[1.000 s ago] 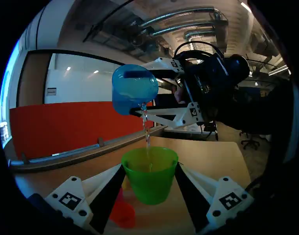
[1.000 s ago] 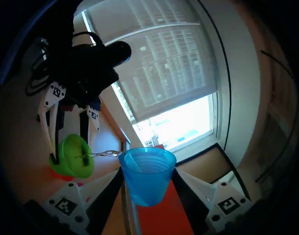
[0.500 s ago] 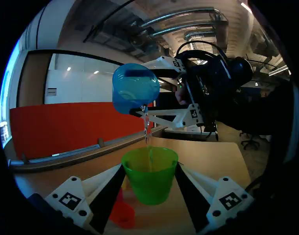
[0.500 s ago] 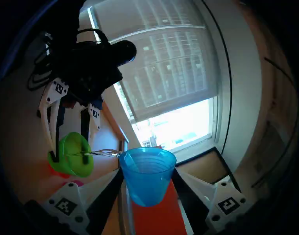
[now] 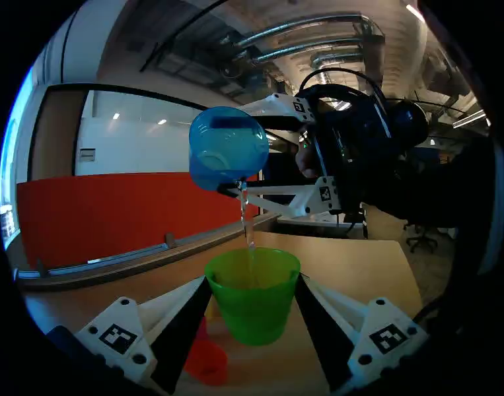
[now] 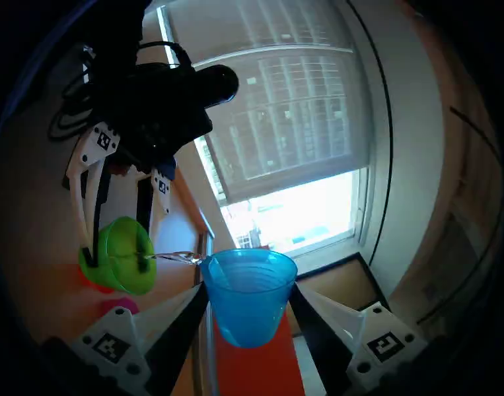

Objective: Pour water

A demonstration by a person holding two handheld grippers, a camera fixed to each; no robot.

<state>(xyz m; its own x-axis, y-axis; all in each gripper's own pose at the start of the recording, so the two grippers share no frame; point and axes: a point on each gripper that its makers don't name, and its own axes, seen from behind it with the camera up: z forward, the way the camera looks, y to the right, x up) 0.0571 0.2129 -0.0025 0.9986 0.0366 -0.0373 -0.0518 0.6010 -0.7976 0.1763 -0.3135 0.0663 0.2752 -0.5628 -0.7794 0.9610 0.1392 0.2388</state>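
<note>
A: Grips?
B: left gripper [image 5: 252,284] clamped on green cup [image 5: 253,310], upright; right gripper [image 6: 248,294] clamped on blue cup [image 6: 250,317].
A: Alignment?
B: blue cup tipped, lip directly above green rim; water stream [image 5: 245,218] lands inside.

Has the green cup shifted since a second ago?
No. The green cup sits unchanged against the red wall and table edge.

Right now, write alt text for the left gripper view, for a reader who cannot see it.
A tilted blue cup, held by the right claw, pours a thin stream of water into an upright green cup gripped in the left claw over a wooden table. A red cup is at lower left.
</note>
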